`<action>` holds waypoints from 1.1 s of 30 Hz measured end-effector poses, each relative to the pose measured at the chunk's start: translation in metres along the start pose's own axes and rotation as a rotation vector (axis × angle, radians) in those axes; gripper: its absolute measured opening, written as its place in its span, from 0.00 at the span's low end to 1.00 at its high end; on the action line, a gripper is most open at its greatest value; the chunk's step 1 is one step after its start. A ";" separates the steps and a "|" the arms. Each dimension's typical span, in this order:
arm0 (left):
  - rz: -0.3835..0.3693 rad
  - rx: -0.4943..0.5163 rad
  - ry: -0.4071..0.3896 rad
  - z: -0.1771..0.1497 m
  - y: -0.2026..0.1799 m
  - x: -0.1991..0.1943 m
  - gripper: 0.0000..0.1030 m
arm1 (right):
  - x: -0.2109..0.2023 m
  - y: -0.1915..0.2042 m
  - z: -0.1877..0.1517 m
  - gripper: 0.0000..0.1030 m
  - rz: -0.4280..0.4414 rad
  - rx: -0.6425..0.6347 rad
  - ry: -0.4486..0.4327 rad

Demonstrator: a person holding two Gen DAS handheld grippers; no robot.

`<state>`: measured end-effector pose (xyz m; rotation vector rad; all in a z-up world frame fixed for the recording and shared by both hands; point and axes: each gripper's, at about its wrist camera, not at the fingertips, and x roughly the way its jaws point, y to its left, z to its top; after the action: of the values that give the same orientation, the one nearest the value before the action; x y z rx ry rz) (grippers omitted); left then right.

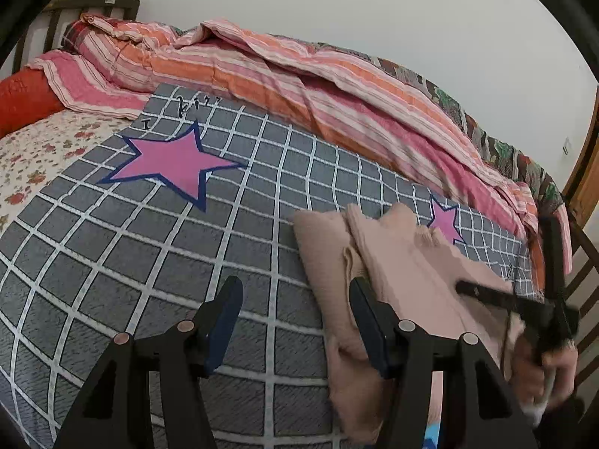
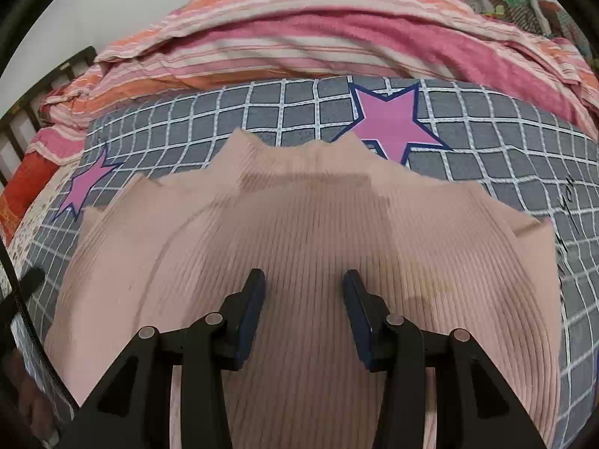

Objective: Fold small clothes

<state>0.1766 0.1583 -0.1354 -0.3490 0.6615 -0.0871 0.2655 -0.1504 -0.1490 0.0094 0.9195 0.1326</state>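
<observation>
The grey checked bedspread (image 1: 149, 262) with pink stars covered the bed and served as the reference surface. Along its far edge lay a bunched striped pink-and-orange quilt (image 1: 262, 75). On the bedspread, beside one small pink star (image 2: 393, 119), lay the pink ribbed garment (image 2: 299, 224), partly folded, with its edges rumpled. The right gripper (image 2: 304, 284) hovered over the middle of the garment, jaws wide apart and holding nothing. The left gripper (image 1: 295, 295) stood at the garment's edge, jaws wide, one finger over the cloth, the other over bare bedspread.
</observation>
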 end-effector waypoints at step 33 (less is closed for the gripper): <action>-0.013 0.114 -0.001 -0.021 -0.030 -0.006 0.55 | -0.031 0.015 -0.044 0.41 -0.049 -0.124 -0.117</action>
<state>0.1600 0.1251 -0.1375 -0.2437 0.6510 -0.1361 0.2098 -0.1417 -0.1500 -0.1193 0.7925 0.1415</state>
